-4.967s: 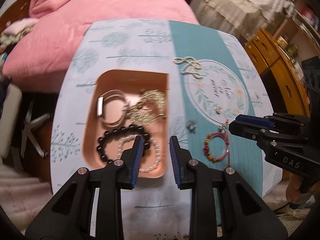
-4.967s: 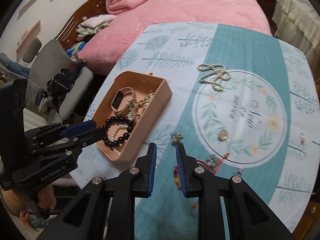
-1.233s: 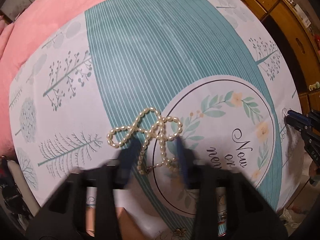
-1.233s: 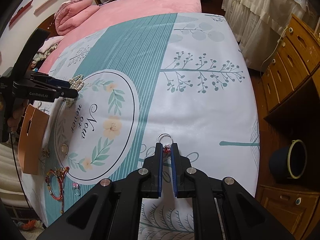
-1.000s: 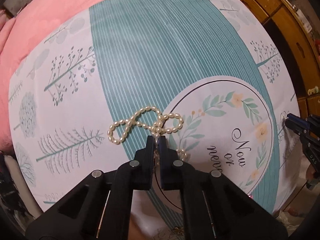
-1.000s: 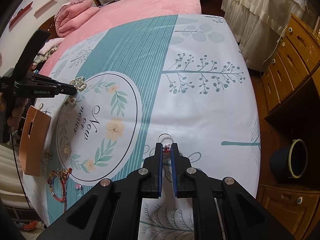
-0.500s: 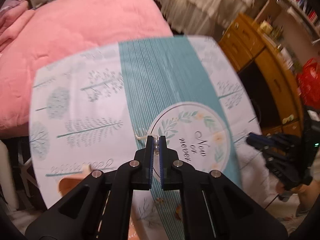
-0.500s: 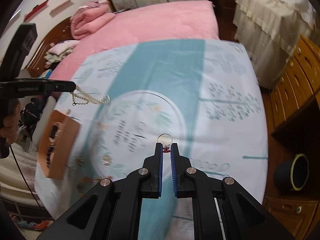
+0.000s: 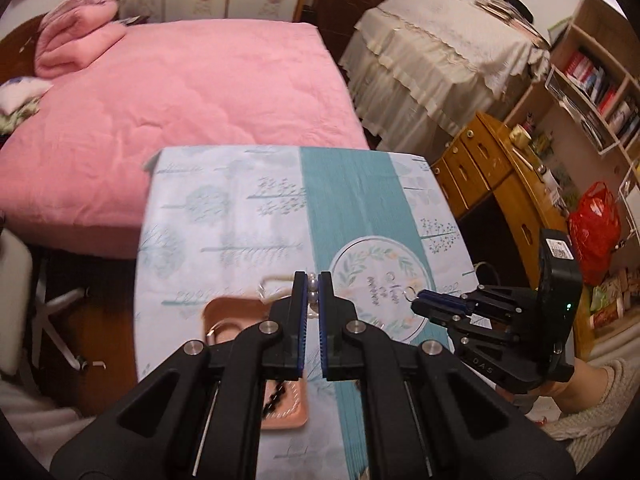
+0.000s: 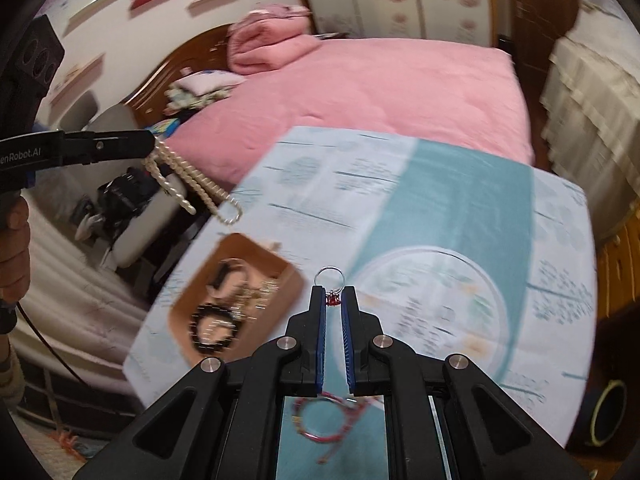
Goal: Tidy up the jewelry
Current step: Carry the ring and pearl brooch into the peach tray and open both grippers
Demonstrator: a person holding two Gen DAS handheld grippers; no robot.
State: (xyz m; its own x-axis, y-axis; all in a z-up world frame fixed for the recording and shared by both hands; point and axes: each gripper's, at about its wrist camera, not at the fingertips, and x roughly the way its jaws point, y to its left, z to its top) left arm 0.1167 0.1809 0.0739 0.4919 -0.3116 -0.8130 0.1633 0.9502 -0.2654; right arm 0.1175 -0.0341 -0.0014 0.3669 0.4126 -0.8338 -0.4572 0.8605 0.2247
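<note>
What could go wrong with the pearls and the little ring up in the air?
The pearl necklace dangles in long loops from the left gripper, pinched at one spot; it might swing, slip out or snag on the tray rim. The right gripper holds the ring only by its red stone, so it might drop.

My tongs are hanging above the desk (image 9: pixel 224 216), whose far half by the bed (image 9: pixel 180 112) is lying bare. The tray (image 10: pixel 288 276) is crowding the near left edge; a red bracelet (image 10: pixel 320 416) is lying under my right tongs (image 10: pixel 333 300).
</note>
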